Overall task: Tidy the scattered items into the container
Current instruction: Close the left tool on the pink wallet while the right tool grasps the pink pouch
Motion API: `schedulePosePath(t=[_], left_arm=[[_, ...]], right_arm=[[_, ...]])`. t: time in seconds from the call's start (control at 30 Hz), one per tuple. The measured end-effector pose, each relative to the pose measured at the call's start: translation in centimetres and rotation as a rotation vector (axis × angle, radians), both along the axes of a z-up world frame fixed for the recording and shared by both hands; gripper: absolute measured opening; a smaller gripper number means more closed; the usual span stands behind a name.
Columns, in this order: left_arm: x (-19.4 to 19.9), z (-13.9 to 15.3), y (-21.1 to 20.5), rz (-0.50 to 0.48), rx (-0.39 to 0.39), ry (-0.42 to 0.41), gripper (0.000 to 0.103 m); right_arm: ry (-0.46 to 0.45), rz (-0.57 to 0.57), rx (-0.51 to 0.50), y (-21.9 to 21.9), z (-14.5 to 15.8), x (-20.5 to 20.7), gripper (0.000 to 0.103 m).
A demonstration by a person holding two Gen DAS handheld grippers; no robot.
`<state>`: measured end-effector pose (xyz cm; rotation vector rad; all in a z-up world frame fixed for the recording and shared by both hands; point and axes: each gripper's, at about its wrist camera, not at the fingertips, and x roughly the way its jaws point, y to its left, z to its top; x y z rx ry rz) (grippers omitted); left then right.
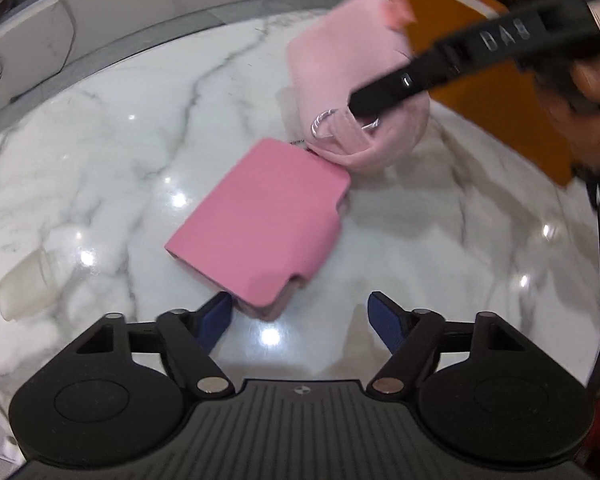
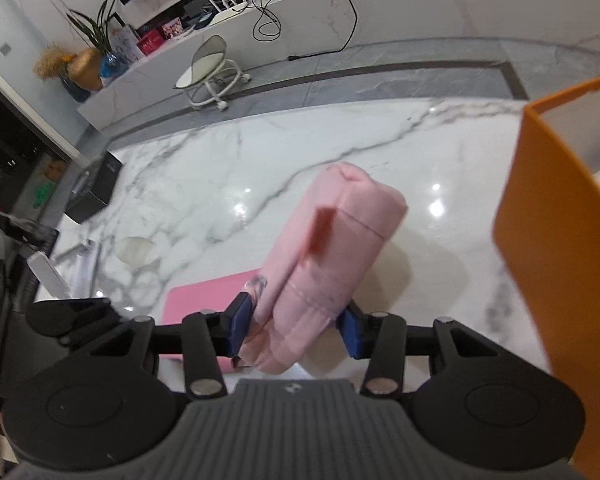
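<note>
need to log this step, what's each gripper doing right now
left gripper: open, holding nothing, poised over the flat pink leather wallet.
right gripper: closed on the soft pale pink fabric pouch.

I log a white table (image 1: 112, 168) veined grey, a pale pink pouch (image 2: 332, 240) with a red tab, a brighter pink wallet (image 1: 260, 224), an orange container (image 2: 548, 248), and my black tools with blue pads (image 2: 240, 320).
</note>
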<state>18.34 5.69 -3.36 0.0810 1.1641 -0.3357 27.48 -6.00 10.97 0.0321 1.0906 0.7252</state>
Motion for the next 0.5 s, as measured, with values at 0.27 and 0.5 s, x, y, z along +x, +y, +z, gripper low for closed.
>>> schedulePosePath(t=[0.27, 0.5], left_arm=[[0.0, -0.1, 1.7, 0.050, 0.132, -0.094, 0.087], [0.2, -0.1, -1.3, -0.120, 0.241, -0.206, 0.090]], right_arm=[[-0.002, 0.018, -0.058, 0.0, -0.1, 0.1, 0.046], [0.006, 0.029, -0.089, -0.8, 0.5, -0.1, 0.045]])
